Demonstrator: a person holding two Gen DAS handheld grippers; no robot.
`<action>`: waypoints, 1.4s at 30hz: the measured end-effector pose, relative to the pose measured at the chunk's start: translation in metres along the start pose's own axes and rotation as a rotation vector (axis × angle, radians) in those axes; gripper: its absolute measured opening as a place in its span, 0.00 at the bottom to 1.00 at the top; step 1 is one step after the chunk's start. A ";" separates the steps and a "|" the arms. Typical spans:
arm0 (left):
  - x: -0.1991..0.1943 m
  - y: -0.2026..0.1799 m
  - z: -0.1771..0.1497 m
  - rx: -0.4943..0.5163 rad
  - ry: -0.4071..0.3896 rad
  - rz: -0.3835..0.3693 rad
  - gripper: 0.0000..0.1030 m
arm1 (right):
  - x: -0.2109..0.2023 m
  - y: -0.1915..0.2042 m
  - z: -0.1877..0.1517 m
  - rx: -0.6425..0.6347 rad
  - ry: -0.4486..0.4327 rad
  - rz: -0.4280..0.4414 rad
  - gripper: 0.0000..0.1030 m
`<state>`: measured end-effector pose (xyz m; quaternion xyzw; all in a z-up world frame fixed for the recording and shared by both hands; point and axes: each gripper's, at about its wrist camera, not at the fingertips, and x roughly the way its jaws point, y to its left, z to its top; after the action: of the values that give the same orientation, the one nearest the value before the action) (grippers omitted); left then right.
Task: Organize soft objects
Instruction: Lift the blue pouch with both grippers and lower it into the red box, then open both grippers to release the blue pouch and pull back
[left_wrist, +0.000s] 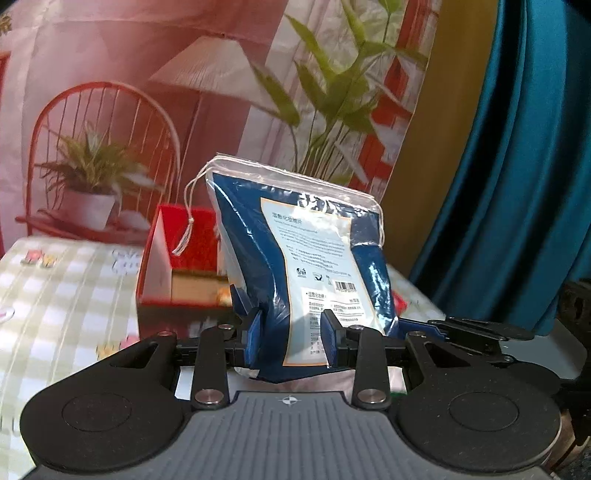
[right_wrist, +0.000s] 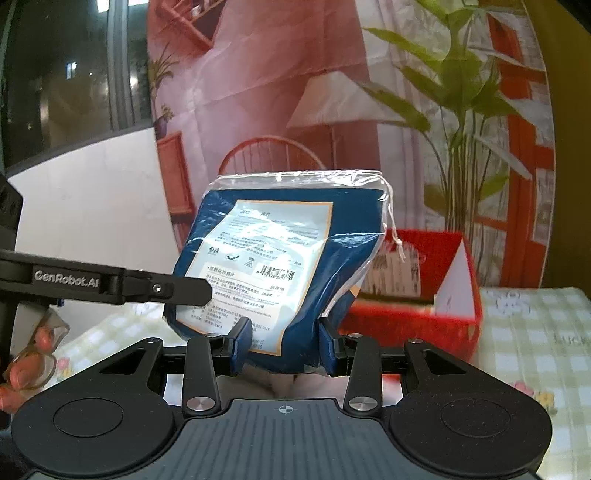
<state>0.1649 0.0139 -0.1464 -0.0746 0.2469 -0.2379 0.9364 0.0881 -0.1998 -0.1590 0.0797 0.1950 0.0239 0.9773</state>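
One soft blue plastic drawstring pouch (left_wrist: 295, 258), light, crinkly. Left gripper (left_wrist: 291, 339) and right gripper (right_wrist: 284, 345) both clamp its lower edge; firmest hold there.

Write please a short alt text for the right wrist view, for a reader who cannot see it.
The right gripper pinches the bottom of a blue and white bag and holds it upright. The left gripper reaches in from the left and touches the bag; a red box sits behind on a checked tablecloth.
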 end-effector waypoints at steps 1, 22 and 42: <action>0.004 0.001 0.005 -0.002 0.009 -0.013 0.36 | 0.004 -0.002 0.007 0.006 -0.001 -0.004 0.36; 0.124 0.063 0.050 -0.089 0.251 0.087 0.36 | 0.135 -0.042 0.058 0.115 0.248 -0.047 0.36; 0.105 0.054 0.047 -0.009 0.224 0.189 0.52 | 0.138 -0.032 0.054 0.081 0.296 -0.151 0.38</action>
<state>0.2912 0.0117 -0.1645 -0.0282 0.3569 -0.1544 0.9209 0.2364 -0.2284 -0.1674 0.0996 0.3432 -0.0457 0.9328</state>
